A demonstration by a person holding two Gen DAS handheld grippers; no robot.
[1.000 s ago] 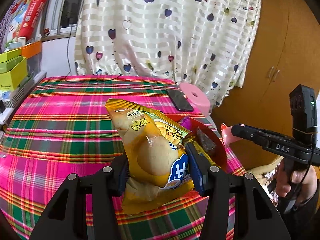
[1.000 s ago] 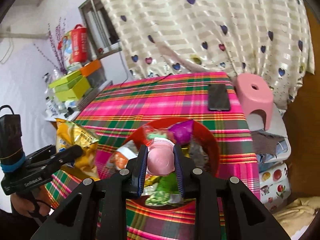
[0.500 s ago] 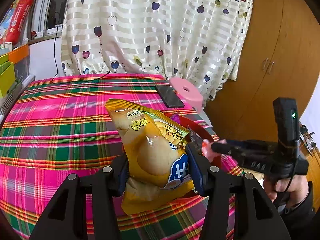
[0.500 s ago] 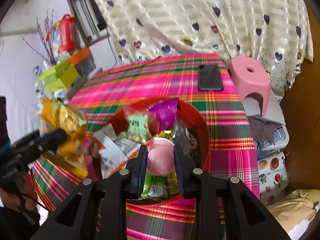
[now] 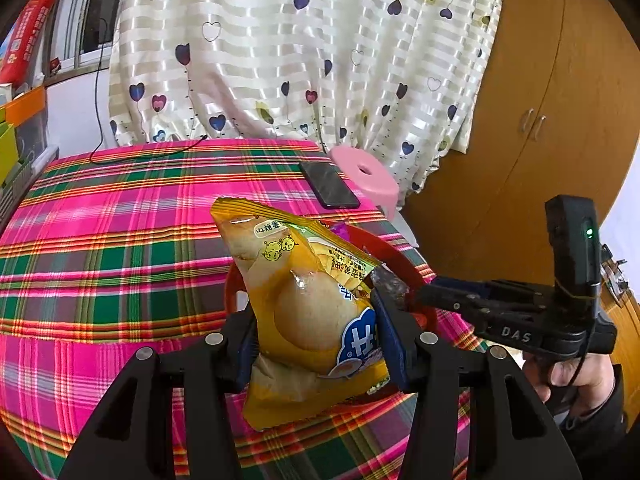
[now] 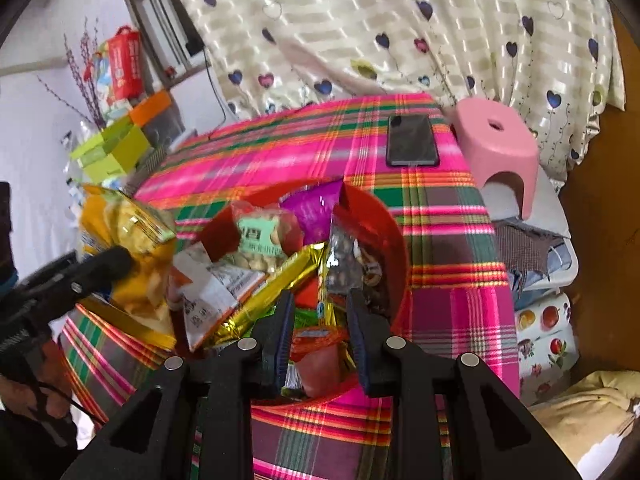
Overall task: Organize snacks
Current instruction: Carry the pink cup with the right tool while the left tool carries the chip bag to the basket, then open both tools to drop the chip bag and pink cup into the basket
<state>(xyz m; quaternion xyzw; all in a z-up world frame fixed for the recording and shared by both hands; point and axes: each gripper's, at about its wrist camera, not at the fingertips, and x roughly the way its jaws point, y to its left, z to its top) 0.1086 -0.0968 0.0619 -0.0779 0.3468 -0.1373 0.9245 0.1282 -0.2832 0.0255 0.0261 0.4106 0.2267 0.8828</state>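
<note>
Both grippers worked at the red bowl [image 6: 384, 220]: left gripper [image 5: 314, 328] clamped a yellow snack bag [image 5: 304, 312] beside it; right gripper [image 6: 318, 320] reached among its snacks, fingers narrowly apart.

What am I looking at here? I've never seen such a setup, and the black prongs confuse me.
There is no robot: a person holds a two-finger gripper in each hand, each with a fisheye camera looking along its fingers. One picture comes from the left gripper, clamped on a yellow snack bag. The other comes from the right gripper, over a red bowl of snack packets. A pink item sits between its fingers; whether it is gripped, I cannot tell. A phone lies on the plaid tablecloth.
</note>
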